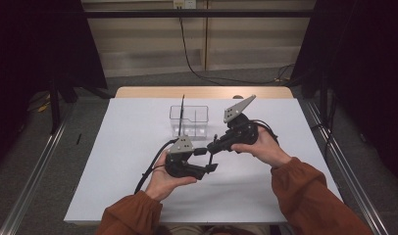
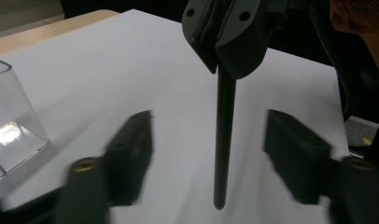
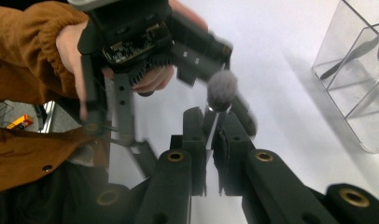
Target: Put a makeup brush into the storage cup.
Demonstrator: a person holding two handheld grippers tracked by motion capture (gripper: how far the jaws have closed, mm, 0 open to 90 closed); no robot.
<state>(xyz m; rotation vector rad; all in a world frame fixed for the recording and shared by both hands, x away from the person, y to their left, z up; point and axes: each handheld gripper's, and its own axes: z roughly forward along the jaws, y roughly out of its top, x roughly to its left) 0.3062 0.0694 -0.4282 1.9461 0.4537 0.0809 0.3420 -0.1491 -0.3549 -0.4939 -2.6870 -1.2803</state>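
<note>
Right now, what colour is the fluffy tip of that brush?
Grey, on the brush; the right gripper view shows it best.

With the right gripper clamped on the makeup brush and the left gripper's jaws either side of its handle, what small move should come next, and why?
Probably close the left gripper fully on the thin dark brush handle. The handle hangs between its jaws, which do not touch it, while the right gripper grips the brush near its grey bristle head.

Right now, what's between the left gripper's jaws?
In the left gripper view, the brush handle held by the right gripper hangs between them, untouched by the left gripper.
</note>
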